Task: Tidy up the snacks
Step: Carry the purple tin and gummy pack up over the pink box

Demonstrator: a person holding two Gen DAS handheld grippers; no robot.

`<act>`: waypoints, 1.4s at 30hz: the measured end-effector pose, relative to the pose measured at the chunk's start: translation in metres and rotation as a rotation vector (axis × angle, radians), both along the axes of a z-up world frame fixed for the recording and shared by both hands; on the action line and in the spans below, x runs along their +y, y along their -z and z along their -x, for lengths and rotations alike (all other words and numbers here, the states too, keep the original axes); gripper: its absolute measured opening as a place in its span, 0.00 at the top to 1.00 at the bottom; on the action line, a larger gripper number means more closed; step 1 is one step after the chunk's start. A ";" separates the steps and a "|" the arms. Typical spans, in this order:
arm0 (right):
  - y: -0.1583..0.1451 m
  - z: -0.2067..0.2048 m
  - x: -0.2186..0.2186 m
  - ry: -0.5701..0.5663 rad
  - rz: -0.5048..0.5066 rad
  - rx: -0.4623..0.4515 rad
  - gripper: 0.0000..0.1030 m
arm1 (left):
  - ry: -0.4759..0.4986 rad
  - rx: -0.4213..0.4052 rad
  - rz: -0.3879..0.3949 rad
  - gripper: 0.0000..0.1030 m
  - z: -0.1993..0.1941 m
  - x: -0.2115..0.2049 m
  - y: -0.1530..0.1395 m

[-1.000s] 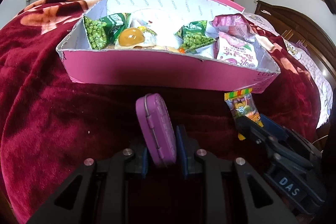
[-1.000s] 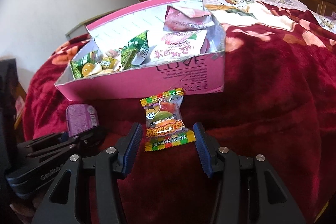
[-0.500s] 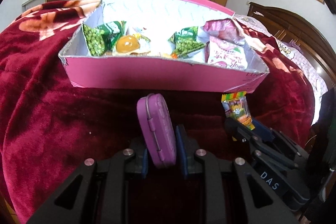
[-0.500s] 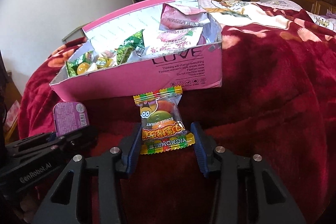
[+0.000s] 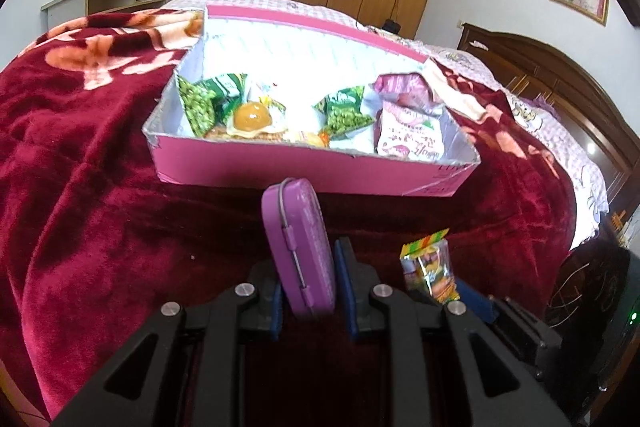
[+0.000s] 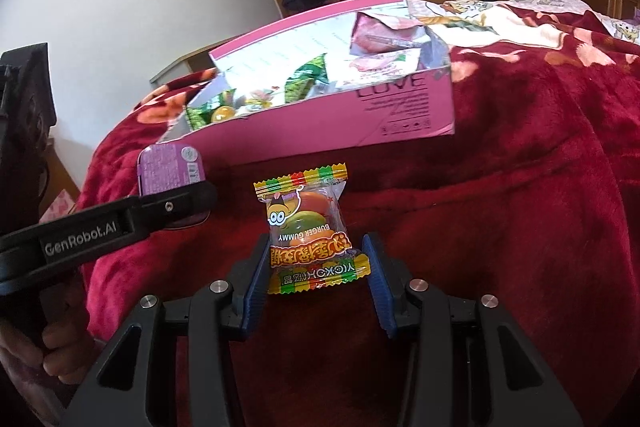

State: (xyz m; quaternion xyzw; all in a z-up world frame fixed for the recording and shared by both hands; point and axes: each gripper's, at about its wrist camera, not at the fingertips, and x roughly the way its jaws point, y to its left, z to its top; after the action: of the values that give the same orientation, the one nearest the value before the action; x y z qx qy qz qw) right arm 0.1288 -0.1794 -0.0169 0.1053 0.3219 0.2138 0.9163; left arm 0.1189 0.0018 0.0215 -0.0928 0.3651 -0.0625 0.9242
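Closest in, the left gripper [image 5: 308,291] has its blue fingers [image 5: 344,279] squeezed tight on a purple case [image 5: 298,243] that stands on its edge, lifted up off the red blanket [image 5: 100,207] on the bed. Right beside it, the right gripper [image 6: 316,279] holds a bright burger gummy packet [image 6: 308,231] between its fingers [image 6: 378,283], which press on the packet's two sides. A little farther back, the pink box [image 5: 280,167] sits on the blanket with green pea bags [image 5: 344,111], a yellow jelly cup [image 5: 250,115] and pink snack bags [image 5: 412,139] inside it.
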 end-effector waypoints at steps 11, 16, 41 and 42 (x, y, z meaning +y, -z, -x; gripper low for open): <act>-0.014 0.010 0.002 -0.014 -0.033 -0.023 0.56 | -0.037 -0.037 0.001 0.77 0.007 0.015 -0.017; -0.021 0.009 -0.005 0.001 -0.033 -0.033 0.56 | -0.044 -0.030 -0.014 0.77 0.003 0.015 -0.019; -0.076 -0.026 0.000 0.013 -0.017 -0.098 0.55 | -0.023 -0.136 -0.086 0.77 -0.043 -0.002 -0.068; -0.077 -0.029 0.001 0.015 -0.014 -0.103 0.55 | -0.028 -0.129 -0.081 0.77 -0.048 -0.002 -0.067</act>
State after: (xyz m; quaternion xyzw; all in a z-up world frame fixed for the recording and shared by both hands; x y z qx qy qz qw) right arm 0.1576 -0.1782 0.0605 0.1032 0.2719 0.2143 0.9325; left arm 0.1670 -0.0001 0.0889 -0.0560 0.3055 -0.0407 0.9497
